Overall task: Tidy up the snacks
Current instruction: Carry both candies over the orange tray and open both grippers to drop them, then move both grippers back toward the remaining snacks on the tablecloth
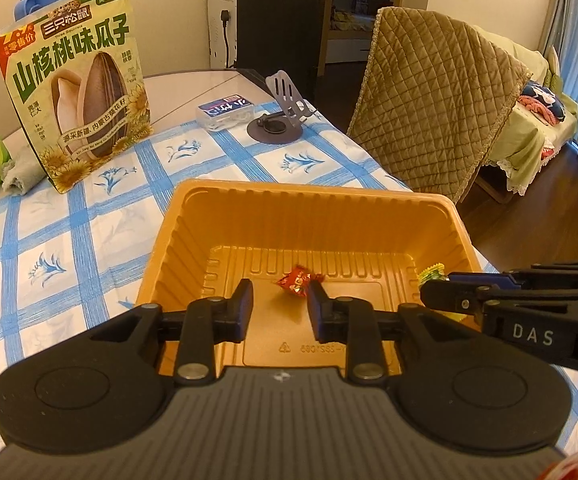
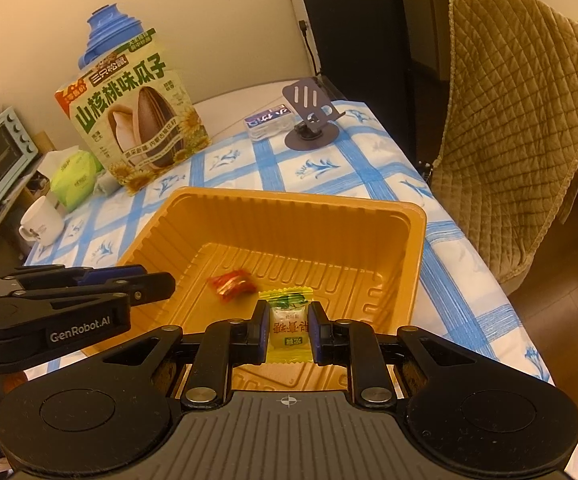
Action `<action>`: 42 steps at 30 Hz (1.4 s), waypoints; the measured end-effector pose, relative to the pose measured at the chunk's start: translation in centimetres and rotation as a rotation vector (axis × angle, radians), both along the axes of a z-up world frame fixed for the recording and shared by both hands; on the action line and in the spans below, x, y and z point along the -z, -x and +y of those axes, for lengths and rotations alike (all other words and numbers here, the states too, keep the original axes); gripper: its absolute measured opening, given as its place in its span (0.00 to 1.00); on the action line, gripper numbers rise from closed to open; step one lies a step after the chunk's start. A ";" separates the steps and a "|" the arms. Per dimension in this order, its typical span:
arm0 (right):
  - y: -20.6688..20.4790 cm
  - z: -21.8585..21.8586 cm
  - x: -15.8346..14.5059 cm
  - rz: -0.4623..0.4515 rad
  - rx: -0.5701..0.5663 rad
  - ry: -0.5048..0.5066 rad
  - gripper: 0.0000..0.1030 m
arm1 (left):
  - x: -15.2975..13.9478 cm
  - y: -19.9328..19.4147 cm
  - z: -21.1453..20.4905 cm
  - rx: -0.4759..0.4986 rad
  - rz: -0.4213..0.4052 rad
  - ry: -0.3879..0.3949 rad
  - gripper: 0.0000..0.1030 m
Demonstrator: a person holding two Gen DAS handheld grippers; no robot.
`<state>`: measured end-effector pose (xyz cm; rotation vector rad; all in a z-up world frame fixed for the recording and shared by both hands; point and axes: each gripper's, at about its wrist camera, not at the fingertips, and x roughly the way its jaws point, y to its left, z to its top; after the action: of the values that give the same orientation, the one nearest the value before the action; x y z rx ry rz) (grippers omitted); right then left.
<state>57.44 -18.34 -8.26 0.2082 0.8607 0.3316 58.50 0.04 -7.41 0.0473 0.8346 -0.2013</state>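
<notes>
An orange plastic tray (image 1: pixel 369 196) (image 2: pixel 417 216) stands on the blue-checked tablecloth. A red wrapped candy (image 1: pixel 297 280) (image 2: pixel 231 284) lies on the tray floor. My left gripper (image 1: pixel 279 312) is open and empty above the tray's near side, just short of the red candy. My right gripper (image 2: pixel 287 330) is shut on a yellow-green wrapped candy (image 2: pixel 287 320) and holds it over the tray's near right part. That candy's tip also shows in the left wrist view (image 1: pixel 431 272), ahead of the right gripper's fingers (image 1: pixel 441 294). The left gripper's fingers (image 2: pixel 149 282) enter the right wrist view from the left.
A large sunflower seed bag (image 1: pixel 77 92) (image 2: pixel 137 120) stands at the back left, a blue jug (image 2: pixel 109 32) behind it. A tissue pack (image 2: pixel 75 178), white mug (image 2: pixel 43 220), small clear box (image 1: pixel 225 112) and phone stand (image 1: pixel 281 120) are further back. A quilted chair (image 1: pixel 437 96) stands right.
</notes>
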 end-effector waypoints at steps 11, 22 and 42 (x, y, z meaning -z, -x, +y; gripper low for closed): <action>-1.2 0.3 0.2 0.000 0.006 -0.007 0.21 | -0.5 0.7 1.0 -0.022 -0.001 0.009 0.38; -0.9 -1.0 -1.5 -0.035 0.037 -0.086 0.63 | -2.0 2.9 2.0 -0.069 -0.030 0.020 0.66; 8.1 -6.9 -5.4 -0.137 -0.040 -0.144 0.77 | -8.0 14.1 -0.4 -0.145 -0.120 0.050 0.79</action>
<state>49.30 -25.25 -2.82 0.2984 0.7074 0.4407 44.39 -0.37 0.62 -0.0474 0.7100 -0.0818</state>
